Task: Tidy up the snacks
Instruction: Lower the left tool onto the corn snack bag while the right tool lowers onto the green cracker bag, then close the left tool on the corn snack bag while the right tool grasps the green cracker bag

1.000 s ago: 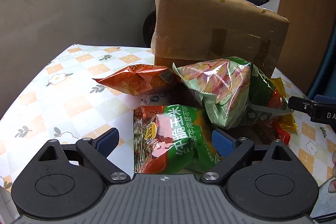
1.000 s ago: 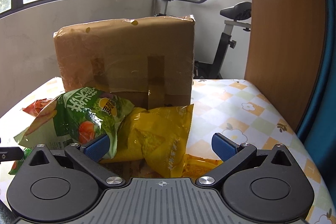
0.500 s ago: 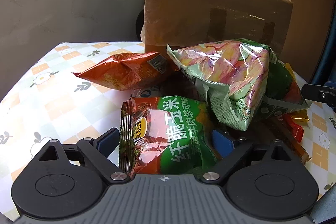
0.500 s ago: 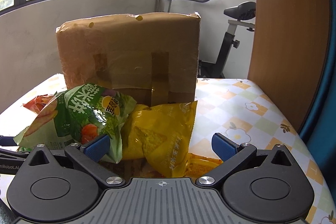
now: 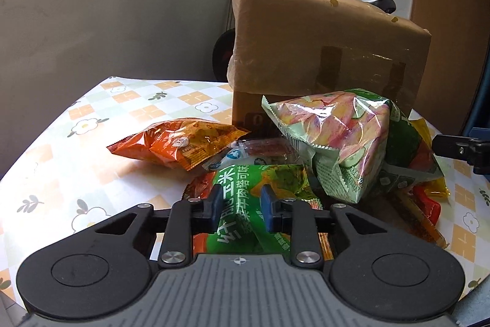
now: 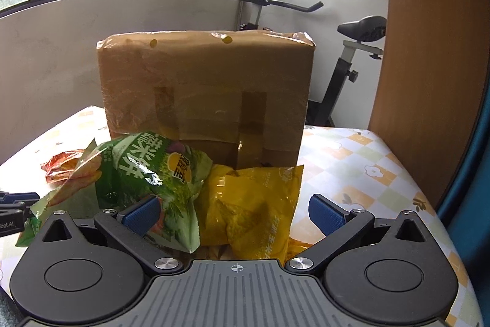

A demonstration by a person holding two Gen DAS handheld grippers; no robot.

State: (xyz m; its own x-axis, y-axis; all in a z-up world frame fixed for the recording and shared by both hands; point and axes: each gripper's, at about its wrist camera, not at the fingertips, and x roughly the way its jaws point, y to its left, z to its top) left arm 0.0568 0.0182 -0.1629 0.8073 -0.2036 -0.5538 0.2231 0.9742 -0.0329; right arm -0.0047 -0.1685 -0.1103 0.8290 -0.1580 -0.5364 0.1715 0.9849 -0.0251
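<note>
at 6 o'clock of the snack pile on the bench [image 5: 55,173] | left gripper [image 5: 240,206] jaws pinched on the green corn-snack bag [image 5: 263,183] | right gripper [image 6: 235,210] jaws wide, empty, over the yellow chip bag [image 6: 257,204] | step: pickup | next: lift clear, carry toward the cardboard box [image 5: 324,51] at 12 o'clock

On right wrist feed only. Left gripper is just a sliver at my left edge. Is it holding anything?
Observer: Yes, the left gripper has its jaws shut on the green corn-snack bag, pinching its near end.
Operator: Anything behind that bag? The big green bag blocks me.
Observer: A small clear packet with red contents lies between it and the orange bag.
</note>
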